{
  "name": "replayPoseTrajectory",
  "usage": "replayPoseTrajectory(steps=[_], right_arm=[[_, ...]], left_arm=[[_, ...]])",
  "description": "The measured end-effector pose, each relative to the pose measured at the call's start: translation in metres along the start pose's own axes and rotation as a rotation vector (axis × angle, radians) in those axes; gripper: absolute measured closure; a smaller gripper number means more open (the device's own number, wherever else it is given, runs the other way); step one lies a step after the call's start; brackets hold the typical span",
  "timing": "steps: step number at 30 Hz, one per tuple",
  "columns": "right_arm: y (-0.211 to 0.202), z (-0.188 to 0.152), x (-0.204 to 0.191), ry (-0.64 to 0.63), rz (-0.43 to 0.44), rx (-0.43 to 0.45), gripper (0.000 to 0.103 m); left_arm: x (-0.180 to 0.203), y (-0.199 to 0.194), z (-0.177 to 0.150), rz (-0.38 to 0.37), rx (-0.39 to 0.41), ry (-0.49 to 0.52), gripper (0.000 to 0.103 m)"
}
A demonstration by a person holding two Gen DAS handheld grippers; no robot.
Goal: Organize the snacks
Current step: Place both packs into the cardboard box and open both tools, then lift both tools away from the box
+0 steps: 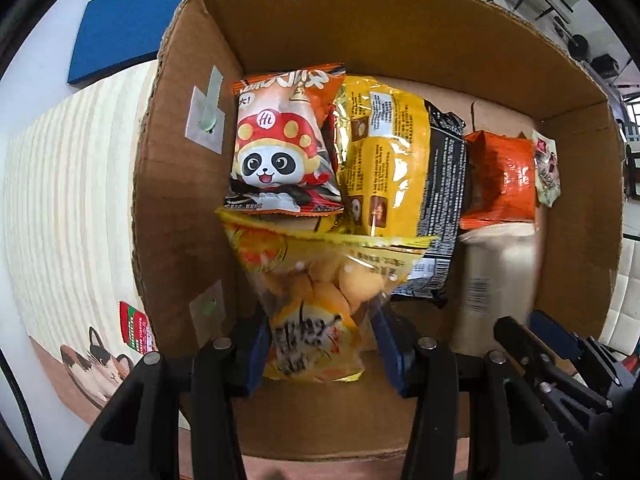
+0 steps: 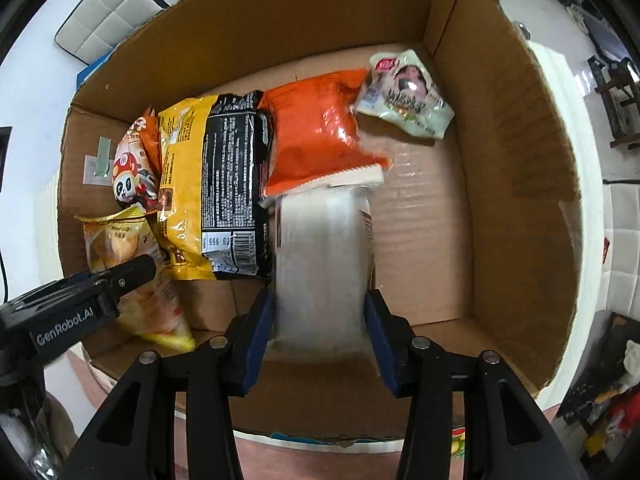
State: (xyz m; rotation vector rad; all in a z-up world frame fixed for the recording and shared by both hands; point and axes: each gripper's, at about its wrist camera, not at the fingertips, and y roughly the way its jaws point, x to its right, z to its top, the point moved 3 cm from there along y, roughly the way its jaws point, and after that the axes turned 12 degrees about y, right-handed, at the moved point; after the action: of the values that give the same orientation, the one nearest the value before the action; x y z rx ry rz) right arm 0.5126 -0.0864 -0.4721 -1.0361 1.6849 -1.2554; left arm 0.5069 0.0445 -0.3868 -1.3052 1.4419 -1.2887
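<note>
Left claw (image 2: 136, 270), marked "GenRobot.AI", grips yellow snack bag (image 1: 312, 312).

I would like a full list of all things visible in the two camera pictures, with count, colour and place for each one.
cardboard box: 1, brown, open top, holds the snacks
panda snack bag: 1, orange and white, far left in box
yellow-and-black packet: 1, beside the panda bag
orange packet: 1, middle of box
pale green small packet: 1, far corner, right of the orange packet
yellow clear bag: 1, near left, between the left gripper's fingers
whitish packet: 1, blurred, between the right gripper's fingers
blue pad: 1, outside the box
left gripper: 1, black with blue pads, shut on the yellow clear bag
right gripper: 1, same colours, shut on the whitish packet
</note>
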Motion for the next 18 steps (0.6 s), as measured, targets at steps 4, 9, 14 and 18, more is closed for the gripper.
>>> replayPoseTrajectory(steps=[4, 9, 14, 18], right_arm=[[-0.005, -0.002, 0.004, -0.017, -0.005, 0.024, 0.019], [-0.018, -0.009, 0.003, -0.033, -0.029, 0.056, 0.012], [-0.035, -0.02, -0.003, -0.07, -0.044, 0.118, 0.009], [-0.055, -0.041, 0.001, -0.103, -0.037, 0.168, 0.009]], left_arm=[[-0.002, -0.011, -0.005, -0.033, 0.033, -0.028, 0.035], [-0.001, -0.029, -0.016, -0.042, 0.081, -0.013, 0.015], [0.009, -0.05, -0.04, -0.026, 0.171, 0.021, 0.015], [0.001, -0.074, -0.045, -0.002, 0.268, 0.023, 0.015]])
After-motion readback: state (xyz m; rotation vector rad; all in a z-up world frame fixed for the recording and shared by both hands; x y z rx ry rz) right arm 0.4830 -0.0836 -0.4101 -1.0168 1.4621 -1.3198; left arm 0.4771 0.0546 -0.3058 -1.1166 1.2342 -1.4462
